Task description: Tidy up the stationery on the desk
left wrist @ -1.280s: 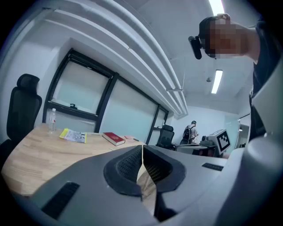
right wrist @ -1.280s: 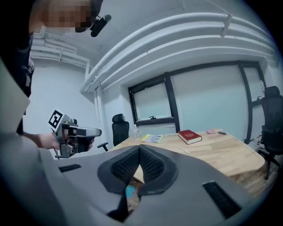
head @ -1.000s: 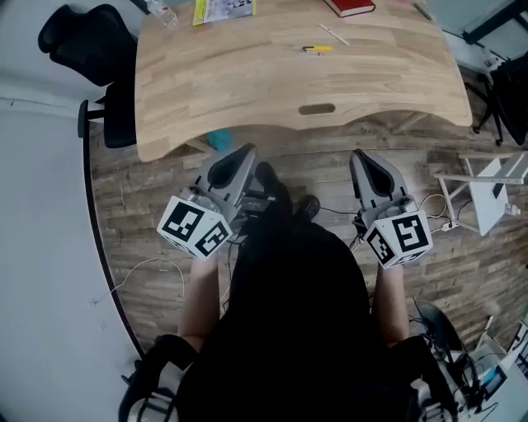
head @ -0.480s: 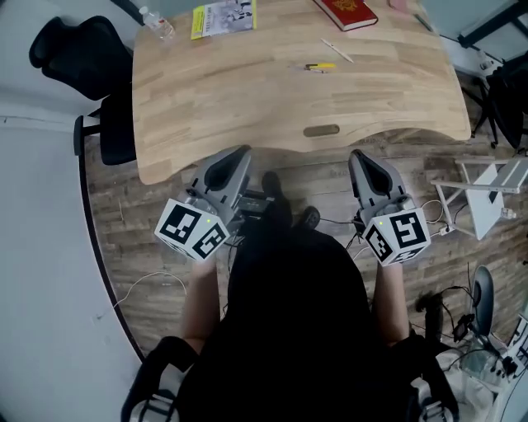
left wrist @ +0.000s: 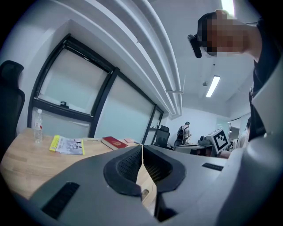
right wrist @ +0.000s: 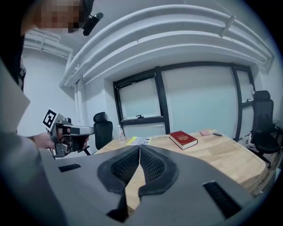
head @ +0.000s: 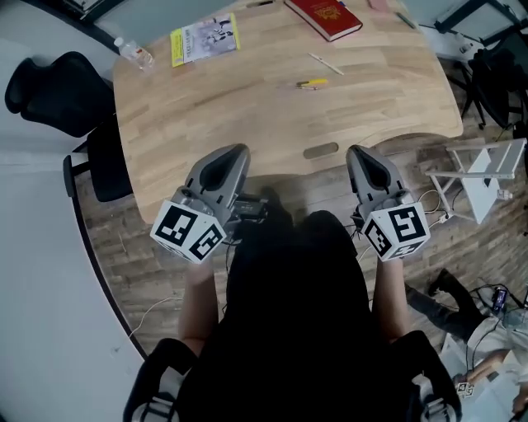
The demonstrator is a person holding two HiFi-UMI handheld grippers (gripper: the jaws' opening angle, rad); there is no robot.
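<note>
Both tools were held at the near edge of the desk (head: 206, 115). The left gripper (head: 234, 150) had its jaws pressed together with nothing between them, and the right gripper (head: 356, 150) was the same, closed up and empty. Further in, right of centre, lay a yellow pen (head: 313, 83), with a thin white stick (head: 327, 63) just beyond it. Along the far edge were a yellow booklet (head: 204, 39) and a red book (head: 323, 16), and a water bottle (head: 134, 54) was at the far left corner.

On desk (head: 247, 124): booklet (head: 204, 39) far left w/ bottle (head: 134, 53) just left of it at the corner; book (head: 323, 16) far right; pen (head: 326, 63) & marker (head: 312, 83) nearer, mid-desk; chair (head: 58, 91) off the left side.
</note>
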